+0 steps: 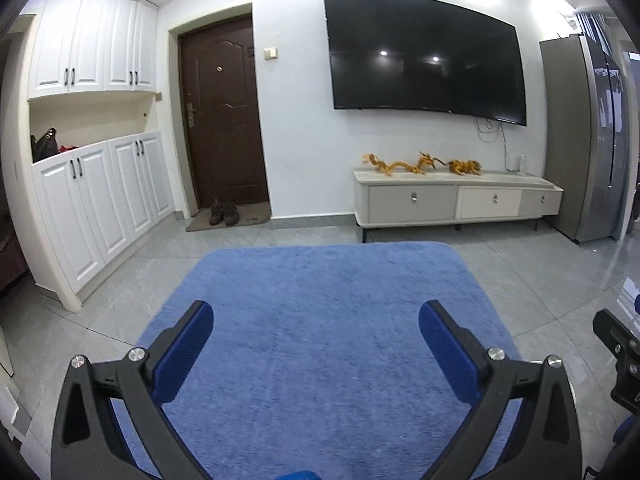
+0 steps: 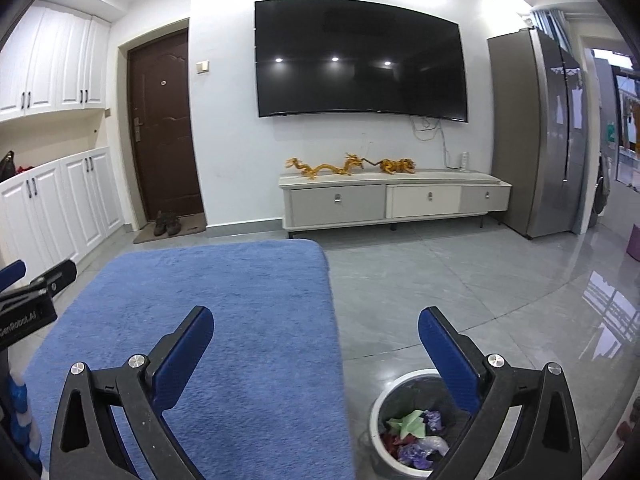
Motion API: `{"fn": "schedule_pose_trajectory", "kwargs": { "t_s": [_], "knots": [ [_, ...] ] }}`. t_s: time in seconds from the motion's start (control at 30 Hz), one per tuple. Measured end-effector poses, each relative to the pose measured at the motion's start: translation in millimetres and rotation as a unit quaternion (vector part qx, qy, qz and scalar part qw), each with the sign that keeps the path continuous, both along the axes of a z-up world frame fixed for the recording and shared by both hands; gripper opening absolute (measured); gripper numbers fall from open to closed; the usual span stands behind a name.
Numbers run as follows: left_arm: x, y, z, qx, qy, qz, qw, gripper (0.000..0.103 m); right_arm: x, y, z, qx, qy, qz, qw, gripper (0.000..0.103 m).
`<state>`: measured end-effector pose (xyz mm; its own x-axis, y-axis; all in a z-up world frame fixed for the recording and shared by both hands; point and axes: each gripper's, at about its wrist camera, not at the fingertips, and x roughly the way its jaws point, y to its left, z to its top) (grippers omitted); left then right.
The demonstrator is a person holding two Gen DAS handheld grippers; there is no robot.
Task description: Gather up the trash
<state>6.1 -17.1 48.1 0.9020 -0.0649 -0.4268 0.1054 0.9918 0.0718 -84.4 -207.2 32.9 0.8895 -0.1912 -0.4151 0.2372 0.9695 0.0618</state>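
A living room with a grey tiled floor (image 2: 460, 280) is filling both views, and a blue rug (image 1: 320, 320) is lying across the middle of it. On the far wall a large dark television (image 1: 424, 56) is hanging above a low media cabinet (image 1: 456, 200), where golden dragon figures (image 1: 420, 164) are standing in a row. At ten o'clock a brown door (image 1: 222, 116) is showing, with a pair of shoes (image 1: 224, 213) sitting on the mat in front of it, and white cupboards (image 1: 92, 120) are running along the wall at nine o'clock. A tall grey refrigerator (image 2: 536, 136) is standing at three o'clock.

The left gripper (image 1: 316, 324) is hovering over the rug with its blue-padded fingers (image 1: 188, 352) released wide and gripping nothing. The right gripper (image 2: 316, 324) is hanging likewise, its fingers (image 2: 448, 356) spread apart and empty, one over the rug edge and one over the tiles.

In the right wrist view a white trash bin (image 2: 376, 412) is sitting on the tiles at five o'clock, just beside the rug's edge and partly behind the right-hand finger. Crumpled trash (image 2: 416, 428) in green, purple and red is lying inside it.
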Motion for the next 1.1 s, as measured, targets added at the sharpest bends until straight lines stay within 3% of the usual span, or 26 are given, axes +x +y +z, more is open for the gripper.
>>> {"fn": "schedule_pose_trajectory", "kwargs": {
  "t_s": [0.3,0.53,1.1],
  "knots": [
    [9.4,-27.3,-14.5,0.004,0.016,-0.018,0.9997,0.103,0.8,-27.3,-9.5,0.005,0.0,-0.037,0.999,0.103],
    [9.5,-37.1,-17.7,0.024,0.005,0.001,0.9997,0.103,-2.1,-36.2,-14.7,0.009,-0.001,-0.055,0.998,0.103],
    [14.1,-25.9,-22.9,0.016,0.021,0.022,0.9994,0.103,0.8,-42.8,-15.7,0.004,0.007,-0.059,0.998,0.103]
  ]
}}
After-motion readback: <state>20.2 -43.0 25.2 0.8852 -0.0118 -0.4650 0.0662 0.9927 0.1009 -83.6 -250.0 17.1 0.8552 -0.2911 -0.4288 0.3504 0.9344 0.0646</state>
